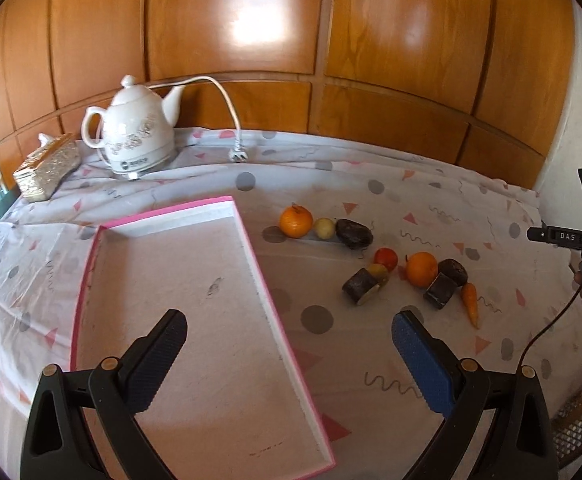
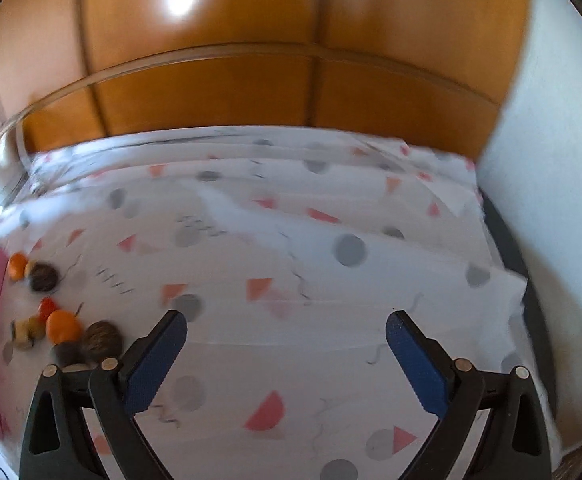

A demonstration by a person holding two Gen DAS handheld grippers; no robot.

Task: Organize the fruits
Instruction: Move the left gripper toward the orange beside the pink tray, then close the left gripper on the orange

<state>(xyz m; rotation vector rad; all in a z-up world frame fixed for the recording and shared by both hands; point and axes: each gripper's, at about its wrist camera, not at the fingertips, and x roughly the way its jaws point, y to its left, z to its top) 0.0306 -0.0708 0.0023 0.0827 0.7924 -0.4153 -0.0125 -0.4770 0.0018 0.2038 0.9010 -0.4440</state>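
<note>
Nothing sorted yet: shallow pink-rimmed cardboard tray (image 1: 195,216) bare, round oranges (image 1: 295,221) and dark avocados (image 1: 354,233) scattered on patterned worktop (image 1: 371,360) beside it. Left gripper (image 1: 289,330) and right gripper (image 2: 287,330) fingers spread wide, holding nothing. Next, probably: reach toward nearest fruit.

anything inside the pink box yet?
No fruit inside the pink box: only its bare, scuffed floor. The left gripper, open, hides part of the near end.

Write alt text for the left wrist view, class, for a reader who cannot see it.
An empty pink-rimmed tray lies on a patterned tablecloth, with the open left gripper held above its right edge. To the tray's right are two oranges, a carrot, a tomato and dark produce; a white kettle stands behind.
</note>
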